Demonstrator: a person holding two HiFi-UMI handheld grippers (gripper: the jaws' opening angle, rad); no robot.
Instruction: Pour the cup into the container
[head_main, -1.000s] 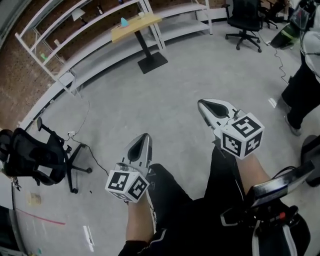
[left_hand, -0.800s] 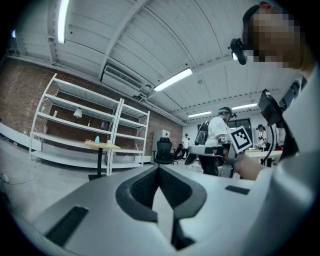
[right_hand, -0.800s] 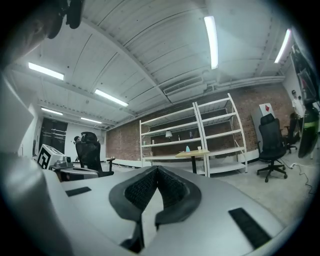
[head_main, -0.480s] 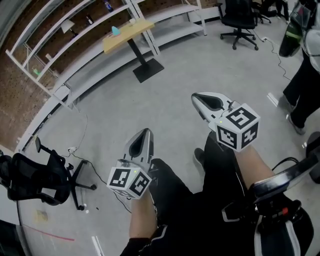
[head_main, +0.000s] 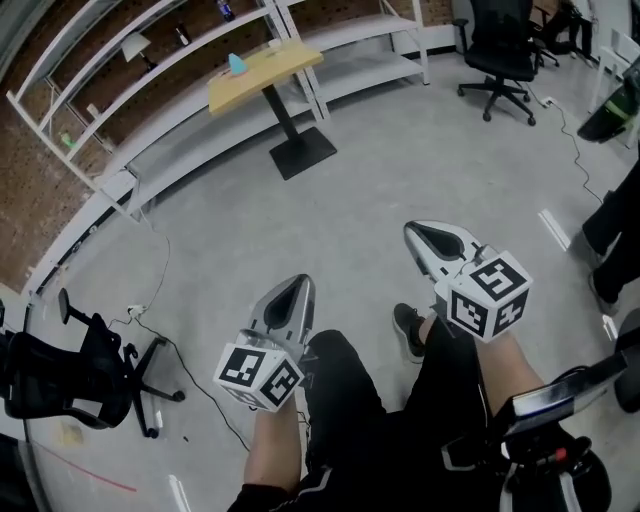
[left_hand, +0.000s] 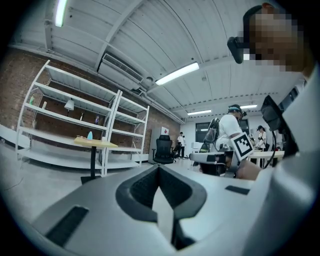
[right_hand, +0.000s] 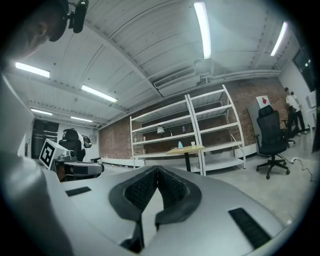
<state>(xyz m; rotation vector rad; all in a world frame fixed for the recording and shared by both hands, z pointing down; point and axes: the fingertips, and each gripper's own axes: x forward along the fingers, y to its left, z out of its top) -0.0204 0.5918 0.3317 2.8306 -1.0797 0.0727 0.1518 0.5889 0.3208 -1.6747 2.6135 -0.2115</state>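
A small wooden-topped table (head_main: 266, 64) stands far ahead by the shelves. On it are a light blue container (head_main: 237, 63) and a small white cup (head_main: 275, 45). Both grippers are held out level over the floor, far short of the table. My left gripper (head_main: 299, 283) is shut with nothing in it, its tips meeting (left_hand: 159, 167). My right gripper (head_main: 415, 232) is likewise shut and holds nothing (right_hand: 157, 170). The right gripper view shows the table (right_hand: 186, 148), the blue container (right_hand: 180, 144) and the cup (right_hand: 193, 144) in the distance.
White shelving (head_main: 150, 55) runs along the brick wall behind the table. A black office chair (head_main: 497, 40) stands at the back right, and another chair (head_main: 70, 350) lies tipped at the left, with a cable (head_main: 165, 300) on the floor. A person (head_main: 620, 235) stands at the right edge.
Both grippers have been carried along across the floor, still shut. The tipped chair has slid lower in the view, and a shoe now shows between the grippers.
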